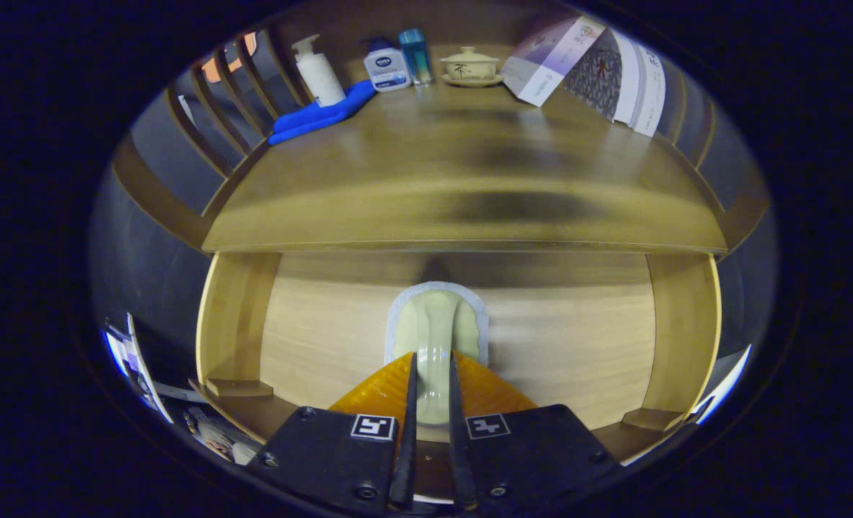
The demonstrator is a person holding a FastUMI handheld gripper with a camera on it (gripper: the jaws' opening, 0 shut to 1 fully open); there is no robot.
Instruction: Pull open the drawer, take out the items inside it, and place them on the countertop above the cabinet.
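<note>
The gripper (432, 374) has its two fingers drawn close together, clamped on a pale green pouch (435, 337) with a lighter sealed edge, which stands up between them. It is held over the open wooden drawer (326, 338), just below the countertop (462, 180). At the countertop's far end stand a white pump bottle (318, 72), a blue cloth (318, 115), a lidded cup (470, 66) and leaning booklets (592, 68).

The wooden drawer (326, 338) stands pulled open below the countertop (462, 194), its pale floor bare apart from 1 item. That item, a pale green packet (435, 334) with a whitish sealed border, is pinched along its middle ridge between the 2 fingers (406, 403), just under the countertop's front edge.
</note>
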